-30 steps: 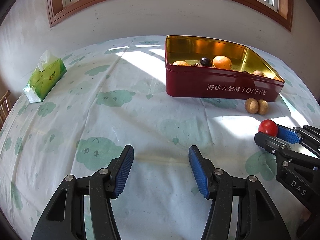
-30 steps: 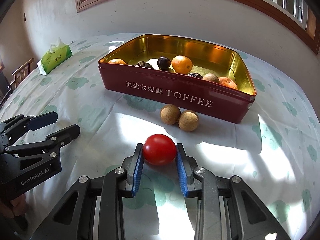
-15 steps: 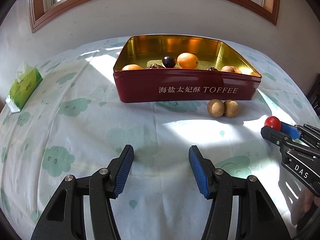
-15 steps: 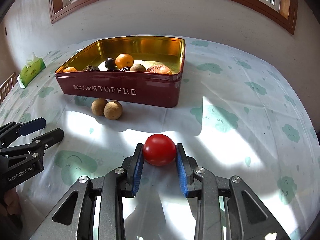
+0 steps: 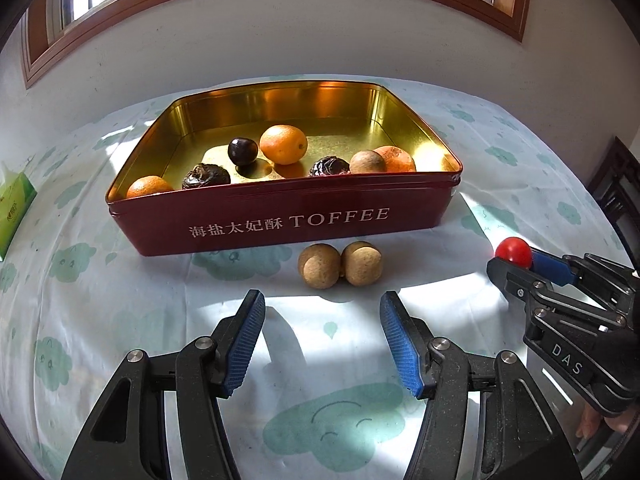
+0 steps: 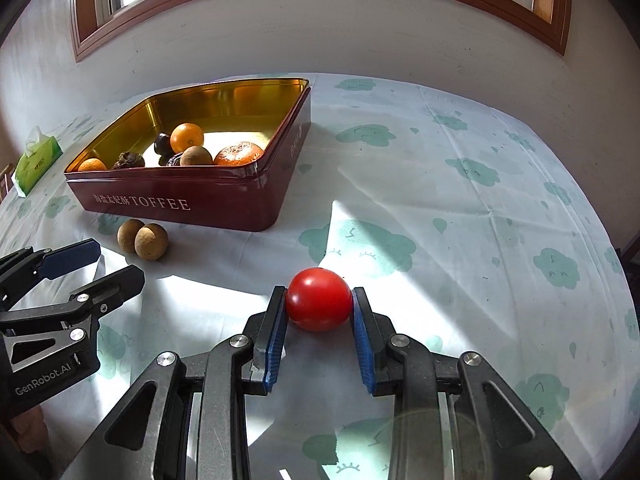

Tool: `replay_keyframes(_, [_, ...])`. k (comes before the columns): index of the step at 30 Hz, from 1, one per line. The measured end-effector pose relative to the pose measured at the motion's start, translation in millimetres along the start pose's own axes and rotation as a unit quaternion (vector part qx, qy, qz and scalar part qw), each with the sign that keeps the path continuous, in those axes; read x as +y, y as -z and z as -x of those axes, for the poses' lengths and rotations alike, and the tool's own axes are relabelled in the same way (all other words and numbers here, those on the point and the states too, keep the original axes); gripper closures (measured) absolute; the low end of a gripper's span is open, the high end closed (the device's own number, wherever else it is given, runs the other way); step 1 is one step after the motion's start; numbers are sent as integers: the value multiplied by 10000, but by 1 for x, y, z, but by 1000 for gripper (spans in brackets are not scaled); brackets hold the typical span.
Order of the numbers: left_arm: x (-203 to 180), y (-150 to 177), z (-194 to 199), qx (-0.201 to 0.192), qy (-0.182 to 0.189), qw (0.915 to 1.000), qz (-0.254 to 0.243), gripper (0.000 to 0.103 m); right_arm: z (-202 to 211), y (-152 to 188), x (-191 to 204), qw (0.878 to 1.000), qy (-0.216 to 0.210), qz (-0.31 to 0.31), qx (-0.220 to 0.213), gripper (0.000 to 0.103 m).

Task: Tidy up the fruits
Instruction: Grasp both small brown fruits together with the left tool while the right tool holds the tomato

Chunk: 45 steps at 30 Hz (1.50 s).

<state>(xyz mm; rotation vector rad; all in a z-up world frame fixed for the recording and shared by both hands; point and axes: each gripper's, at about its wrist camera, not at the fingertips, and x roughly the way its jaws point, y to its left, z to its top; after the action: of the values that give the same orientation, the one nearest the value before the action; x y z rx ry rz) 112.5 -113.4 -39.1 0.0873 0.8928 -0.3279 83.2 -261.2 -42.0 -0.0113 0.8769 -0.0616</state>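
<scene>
The right gripper (image 6: 319, 322) is clamping a red tomato (image 6: 319, 298) just off the toffee tin's (image 5: 288, 216) right corner; the left gripper (image 5: 322, 336) is gaping empty near two brown fruits (image 5: 339, 265) fronting the tin.

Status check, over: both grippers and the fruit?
Right hand-held gripper clamps red fruit. Left hand-held gripper open, empty. Two brown fruits outside tin.

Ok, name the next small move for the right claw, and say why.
Probably carry the red fruit left toward the tin and over its rim. The right claw is shut on it, the tin already holds the other fruit, and its right end has bare floor.
</scene>
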Motion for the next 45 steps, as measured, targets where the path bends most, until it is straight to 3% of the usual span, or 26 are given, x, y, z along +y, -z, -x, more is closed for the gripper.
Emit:
replay_keyframes(19, [-7,-20,-21,-10,-185,9998,96,39,-5,-5,-5,9999,-74,-83,-2,73])
replay_keyframes(24, [-5,-19,-21,-15,-319,9994,121,44,-5,-5,-5,9999,-70,-82,-3,73])
replay_keyframes(28, [-3,-17,-18,-42,-334,9993,134,54,-5,-5,-5,9999,-71,-83,-3,73])
replay_keyframes(45, [4,-2,-4,-73,-479,9988,7,54,-6,-4,-4,10000,-34,-62,-4,73])
